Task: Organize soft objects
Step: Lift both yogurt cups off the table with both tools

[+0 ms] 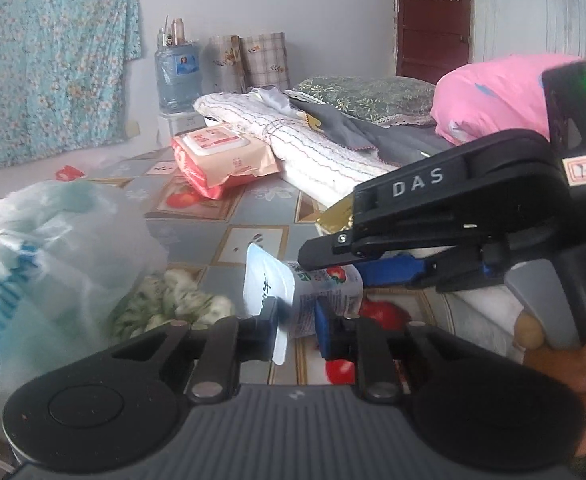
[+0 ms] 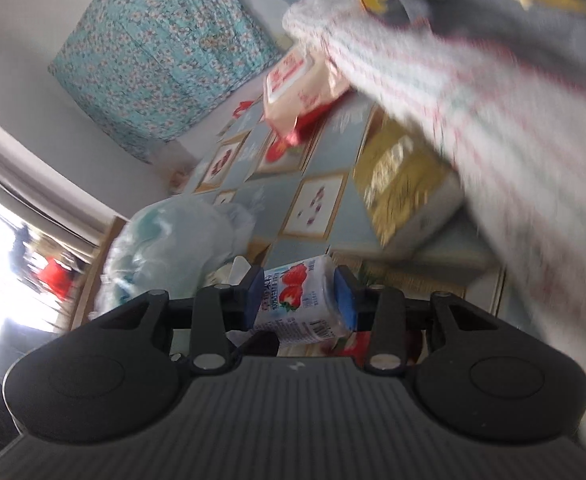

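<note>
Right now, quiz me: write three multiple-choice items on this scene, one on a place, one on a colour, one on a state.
1. The wipes pack lies:
A. inside a bag
B. on the patterned surface, beside the folded white blanket
C. on the floor

2. The pillow at the far right is:
A. pink
B. yellow
C. black

3. The right tongs are:
A. wide open and empty
B. shut on the strawberry pouch
C. shut on a towel

Answers:
1 B: the pack rests on the fruit-print surface, right against the blanket's edge.
2 A: its cover is plainly pink.
3 B: both blue pads press the pouch's sides in the right wrist view.
</note>
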`<state>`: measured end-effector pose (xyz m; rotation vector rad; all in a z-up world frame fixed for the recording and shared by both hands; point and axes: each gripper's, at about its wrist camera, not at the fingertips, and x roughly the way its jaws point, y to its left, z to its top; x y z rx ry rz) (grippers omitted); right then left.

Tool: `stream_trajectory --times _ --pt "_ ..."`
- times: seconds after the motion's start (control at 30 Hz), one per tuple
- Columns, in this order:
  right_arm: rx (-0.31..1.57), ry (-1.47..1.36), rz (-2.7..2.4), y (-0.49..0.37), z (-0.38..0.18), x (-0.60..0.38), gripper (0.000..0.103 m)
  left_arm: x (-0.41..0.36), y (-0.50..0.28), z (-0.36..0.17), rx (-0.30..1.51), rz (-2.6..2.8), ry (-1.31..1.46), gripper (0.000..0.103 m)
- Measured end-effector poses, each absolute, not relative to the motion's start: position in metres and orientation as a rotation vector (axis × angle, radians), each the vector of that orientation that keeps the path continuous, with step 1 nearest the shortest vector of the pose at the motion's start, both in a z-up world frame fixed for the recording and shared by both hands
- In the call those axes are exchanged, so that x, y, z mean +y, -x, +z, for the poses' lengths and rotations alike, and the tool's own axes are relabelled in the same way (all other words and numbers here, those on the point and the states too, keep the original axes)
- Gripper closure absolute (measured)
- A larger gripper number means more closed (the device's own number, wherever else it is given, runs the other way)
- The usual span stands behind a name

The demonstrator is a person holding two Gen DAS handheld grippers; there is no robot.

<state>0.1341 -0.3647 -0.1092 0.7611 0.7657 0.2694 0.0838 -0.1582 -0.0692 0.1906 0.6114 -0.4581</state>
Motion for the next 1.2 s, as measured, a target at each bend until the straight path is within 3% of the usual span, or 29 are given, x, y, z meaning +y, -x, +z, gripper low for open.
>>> stream_trajectory --times 0.23,0.3,0.73,1.2 --pt "0.788 -0.994 0.295 -0.116 -0.133 -0.382 0.063 -0.163 -0.06 -0.064 0.554 -0.471 -0.255 0.082" --pt "0.78 -0.993 0.266 -0.113 -0.133 -0.383 0.057 -0.169 -0.055 -0.064 0.533 -0.486 -0.276 0.082" --pt "0.734 -0.869 0.159 -0.101 -0.12 -0.392 0.057 -0.191 -0.056 -0.065 0.478 -0.55 -0.314 0.078" --pt "0.611 -0.938 0.19 -0.097 -0.119 -0.402 0.05 -0.178 -0.057 -0.064 0.425 -0.506 -0.248 0.044"
